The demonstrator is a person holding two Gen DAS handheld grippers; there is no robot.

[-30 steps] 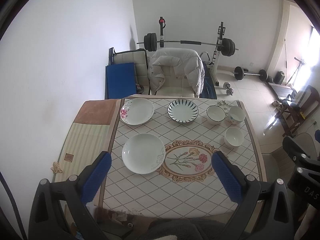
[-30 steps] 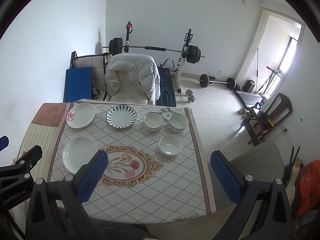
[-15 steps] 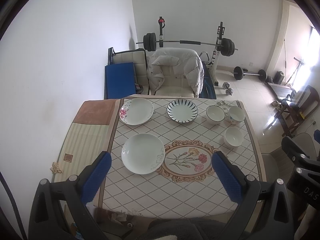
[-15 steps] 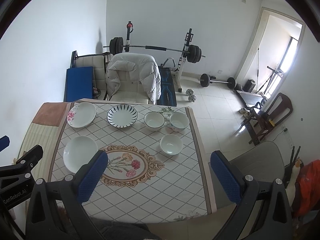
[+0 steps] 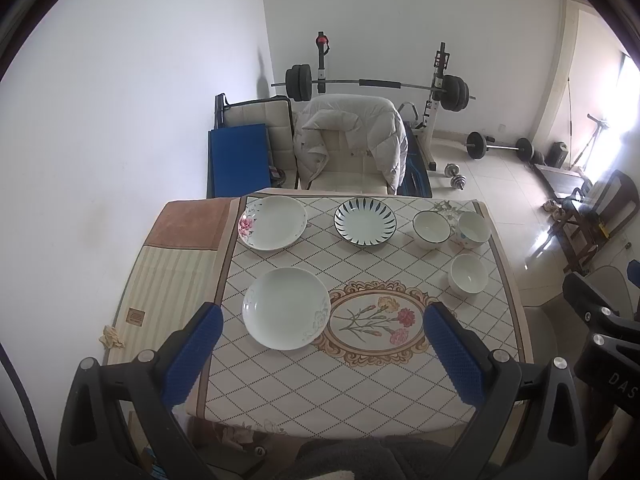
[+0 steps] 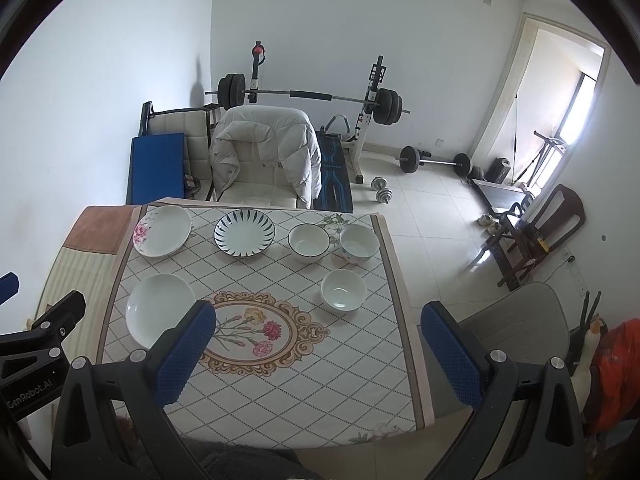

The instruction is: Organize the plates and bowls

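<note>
Plates [image 5: 286, 307], bowls [image 6: 343, 289] unobstructed; table [image 5: 320, 400] near edge hidden.

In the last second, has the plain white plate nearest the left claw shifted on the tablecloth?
No. The plain white plate still sits just left of the flower medallion, its rim overlapping the border as before; only slight camera drift.

The left gripper [image 5: 320, 340] hangs above the near edge of the table [image 5: 320, 392], blue pads spread wide with nothing between them. A plain white plate [image 5: 286, 307] lies near the left edge; a rose-printed plate [image 5: 273, 222], a blue-striped plate [image 5: 365, 221] and two bowls [image 5: 432, 229] [image 5: 473, 229] line the far edge, with a third bowl [image 5: 468, 273] by the right edge.
</note>
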